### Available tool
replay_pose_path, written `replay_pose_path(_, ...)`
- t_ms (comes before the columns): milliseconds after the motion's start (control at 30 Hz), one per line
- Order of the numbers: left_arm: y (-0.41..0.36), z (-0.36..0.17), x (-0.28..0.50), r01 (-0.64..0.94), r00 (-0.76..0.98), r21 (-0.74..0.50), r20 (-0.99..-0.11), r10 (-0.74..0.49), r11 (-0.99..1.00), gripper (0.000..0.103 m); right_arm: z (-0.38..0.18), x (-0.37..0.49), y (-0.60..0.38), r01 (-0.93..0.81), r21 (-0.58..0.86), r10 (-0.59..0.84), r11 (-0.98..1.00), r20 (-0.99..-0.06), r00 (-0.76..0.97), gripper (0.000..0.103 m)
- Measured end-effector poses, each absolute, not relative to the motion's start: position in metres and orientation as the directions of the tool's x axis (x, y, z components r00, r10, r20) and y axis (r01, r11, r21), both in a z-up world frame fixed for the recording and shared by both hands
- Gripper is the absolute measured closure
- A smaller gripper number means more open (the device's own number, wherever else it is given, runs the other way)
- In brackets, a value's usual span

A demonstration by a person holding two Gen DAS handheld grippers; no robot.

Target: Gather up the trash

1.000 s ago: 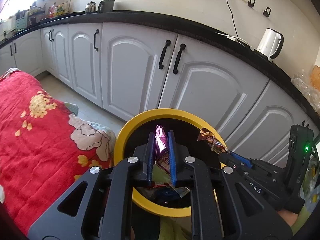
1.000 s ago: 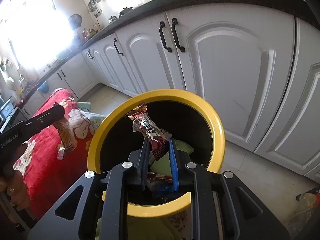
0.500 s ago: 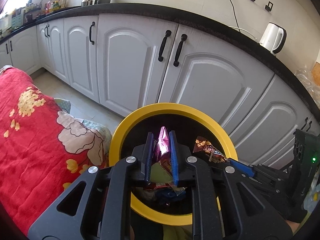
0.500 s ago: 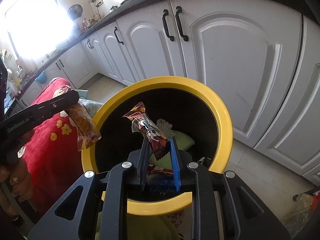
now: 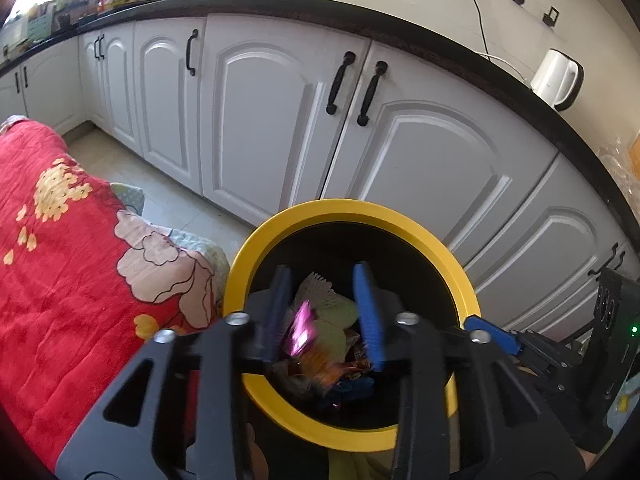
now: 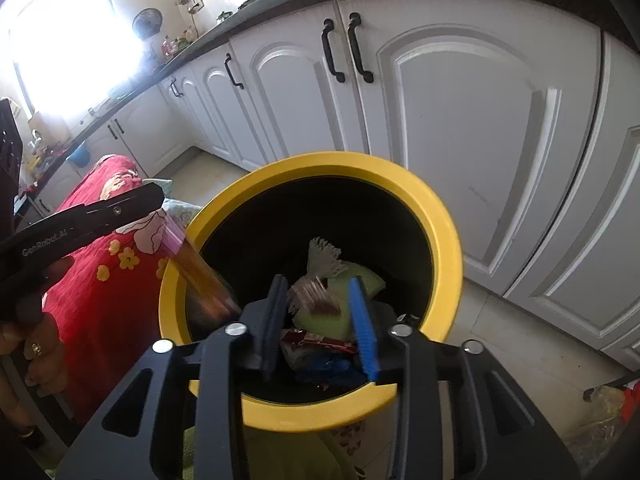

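Trash wrappers are dropping into the round black bin with the yellow rim (image 5: 440, 248), which is standing on the floor in the lower middle of both views, in front of the white cabinet doors (image 5: 260, 120). The left hand-held gripper (image 5: 323, 312) is hanging over the bin mouth with its jaws opening; the shiny magenta foil wrapper (image 5: 302, 328) is showing blurred between them, near the dark left finger but seemingly no longer pinched, so it is likely falling. In the right wrist view that same wrapper is appearing as an orange-brown streak (image 6: 204, 276) at the bin's left rim. The right hand-held gripper (image 6: 320, 320) is likewise opening above the bin, with a blurred clear-and-brown wrapper (image 6: 314, 294) loose between its fingers. Both grippers are tilting downward over the opening, presumably so the released pieces land inside, on the pale green packet (image 6: 348, 292) and other litter already lying there. At left, a red floral blanket (image 5: 60, 260) is covering a bed just beside the bin.
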State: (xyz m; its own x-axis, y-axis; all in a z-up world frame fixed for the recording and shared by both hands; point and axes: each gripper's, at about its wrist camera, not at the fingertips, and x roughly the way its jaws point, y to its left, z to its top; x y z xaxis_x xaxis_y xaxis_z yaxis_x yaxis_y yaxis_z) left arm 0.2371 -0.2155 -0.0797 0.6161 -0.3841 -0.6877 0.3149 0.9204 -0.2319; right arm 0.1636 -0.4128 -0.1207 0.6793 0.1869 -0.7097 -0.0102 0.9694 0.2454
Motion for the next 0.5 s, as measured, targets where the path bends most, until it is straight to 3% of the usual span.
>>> replay_pose_path(167,-0.208,-0.076,0.233,0.303,0.620,-0.235,-0.688,-0.378,0.923,0.060,-0.115,0.160,-0.415,-0.007,0.240,0.178,0.971,-0.700,0.691,0.062)
replay_pose_path(500,-0.187,-0.058,0.215,0.290,0.638,-0.227,-0.679,-0.364,0.930,0.024,-0.099,0.141,-0.413,-0.005,0.220,0.156,0.975,-0.676,0.720,0.042)
